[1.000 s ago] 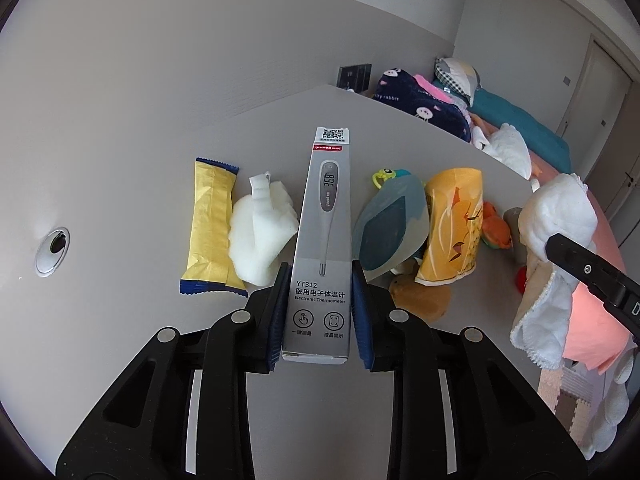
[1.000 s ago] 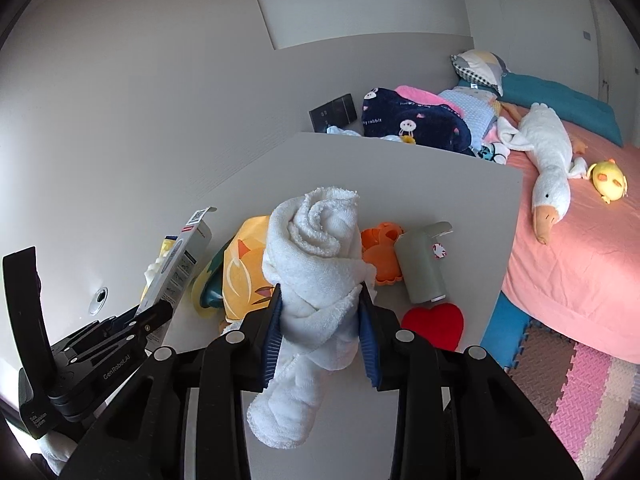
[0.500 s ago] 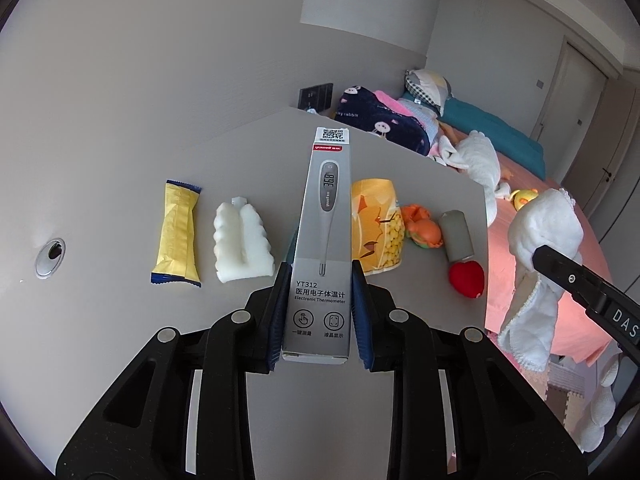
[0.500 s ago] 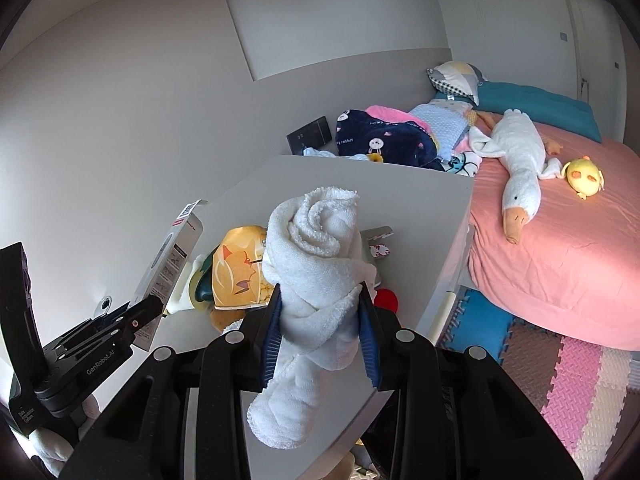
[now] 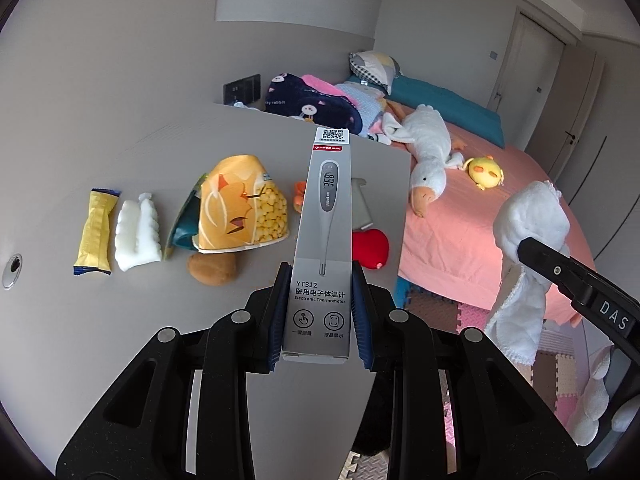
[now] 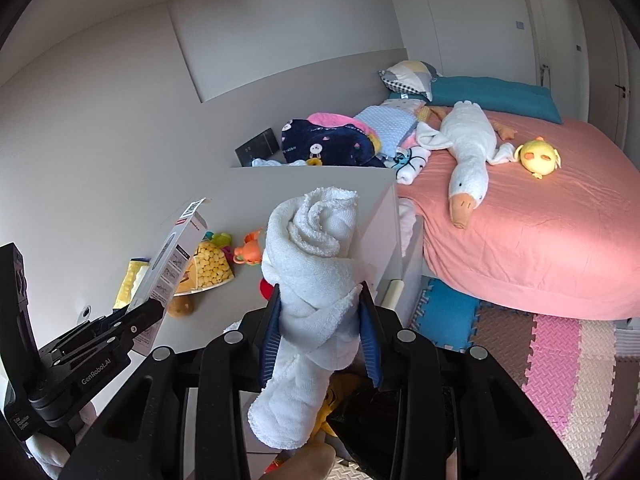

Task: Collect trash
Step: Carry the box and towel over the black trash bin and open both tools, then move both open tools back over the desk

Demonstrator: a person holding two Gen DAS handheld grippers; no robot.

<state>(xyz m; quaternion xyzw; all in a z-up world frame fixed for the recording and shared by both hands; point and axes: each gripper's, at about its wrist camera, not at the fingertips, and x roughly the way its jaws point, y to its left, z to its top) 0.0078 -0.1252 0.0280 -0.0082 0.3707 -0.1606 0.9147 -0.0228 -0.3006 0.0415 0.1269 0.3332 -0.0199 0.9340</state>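
My left gripper [image 5: 319,312] is shut on a grey thermometer box [image 5: 326,240] and holds it upright above the front edge of the grey table [image 5: 140,332]; the box also shows in the right wrist view [image 6: 170,268]. My right gripper [image 6: 320,332] is shut on a rolled white towel [image 6: 312,264], held off the table's right side; the towel also shows in the left wrist view [image 5: 528,248]. On the table lie a yellow wrapper [image 5: 96,236], a white crumpled packet [image 5: 136,236] and an orange snack bag [image 5: 240,208].
A brown plush [image 5: 212,268], a red heart [image 5: 370,248], an orange toy [image 6: 248,252] and a grey bottle [image 5: 362,208] are on the table. A pink bed [image 6: 540,232] with a white goose plush [image 6: 468,152] is to the right. Foam floor mats [image 6: 552,352] lie below.
Both grippers have pulled back and to the right, away from the table, still holding the box and the towel. The table items now look smaller and farther left.
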